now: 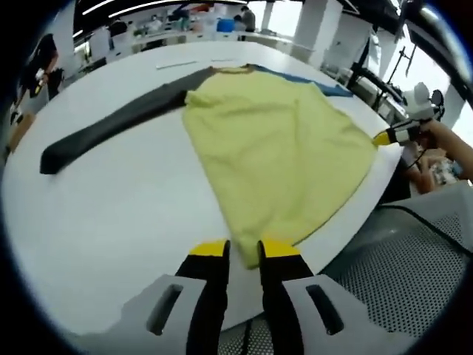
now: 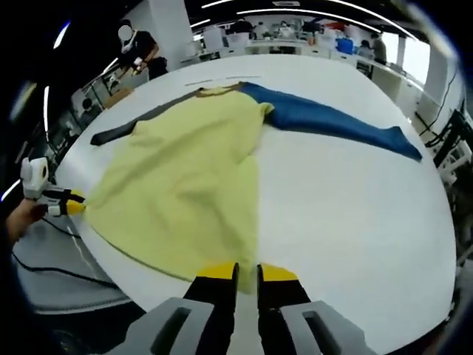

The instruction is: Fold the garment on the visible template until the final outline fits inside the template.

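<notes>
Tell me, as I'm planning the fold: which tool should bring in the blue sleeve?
Right. The blue sleeve lies on the right tool's side of the shirt; the left tool grips the far hem corner.

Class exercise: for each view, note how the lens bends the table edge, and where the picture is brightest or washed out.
Left gripper view: the white table edge bows into a curve and daylight washes out the upper right; right gripper view: the table curves likewise, ceiling strip lights glare along the top, and the yellow garment is evenly lit.

One garment point(image 1: 273, 148), one white table point(image 1: 111, 222), two hand-held grippers.
</notes>
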